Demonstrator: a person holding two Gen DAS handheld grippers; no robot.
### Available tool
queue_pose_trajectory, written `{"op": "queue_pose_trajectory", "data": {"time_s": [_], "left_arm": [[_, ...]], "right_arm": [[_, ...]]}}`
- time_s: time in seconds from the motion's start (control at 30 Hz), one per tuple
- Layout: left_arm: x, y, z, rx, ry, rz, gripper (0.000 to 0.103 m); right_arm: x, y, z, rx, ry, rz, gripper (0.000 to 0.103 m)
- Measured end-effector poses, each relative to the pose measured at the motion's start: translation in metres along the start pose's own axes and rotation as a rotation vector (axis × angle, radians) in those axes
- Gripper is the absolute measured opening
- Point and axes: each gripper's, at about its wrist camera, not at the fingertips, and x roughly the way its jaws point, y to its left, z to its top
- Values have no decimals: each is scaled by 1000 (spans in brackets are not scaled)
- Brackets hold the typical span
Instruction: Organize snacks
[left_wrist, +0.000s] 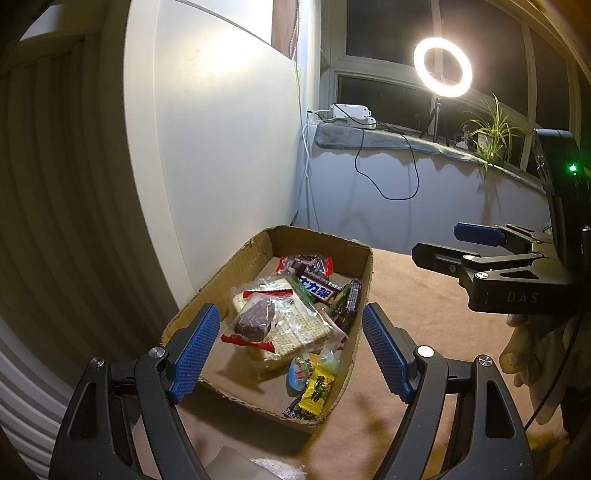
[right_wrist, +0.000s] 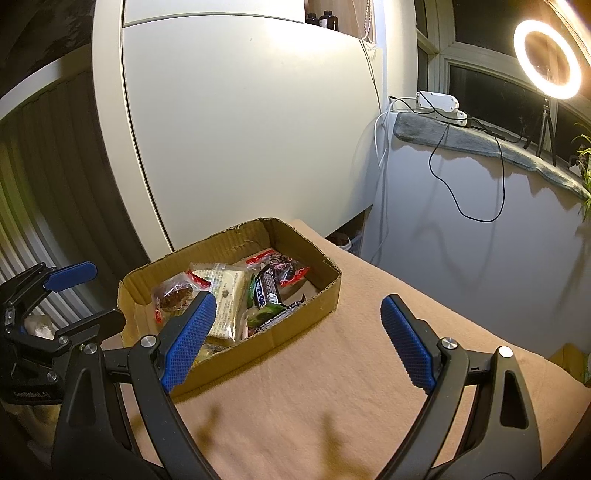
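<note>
Both grippers: left gripper (left_wrist: 291, 347) and right gripper (right_wrist: 297, 332) have black angular arms, blue knurled pads, silver pivot screws; right body marked "DAS".

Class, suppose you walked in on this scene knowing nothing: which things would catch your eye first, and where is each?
First the glowing ring light on the window ledge, upper right. Then the open cardboard box of wrapped snacks on the tan tabletop, with a yellow candy at its near end. Both the left gripper and right gripper hover open and empty.
</note>
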Motion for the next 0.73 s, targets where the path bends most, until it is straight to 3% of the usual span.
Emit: {"op": "queue_pose_trajectory", "data": {"time_s": [0.73], "left_arm": [[0, -6, -1, 22, -4, 3, 80]], "right_arm": [[-2, -6, -7, 4, 2, -6, 93]]}}
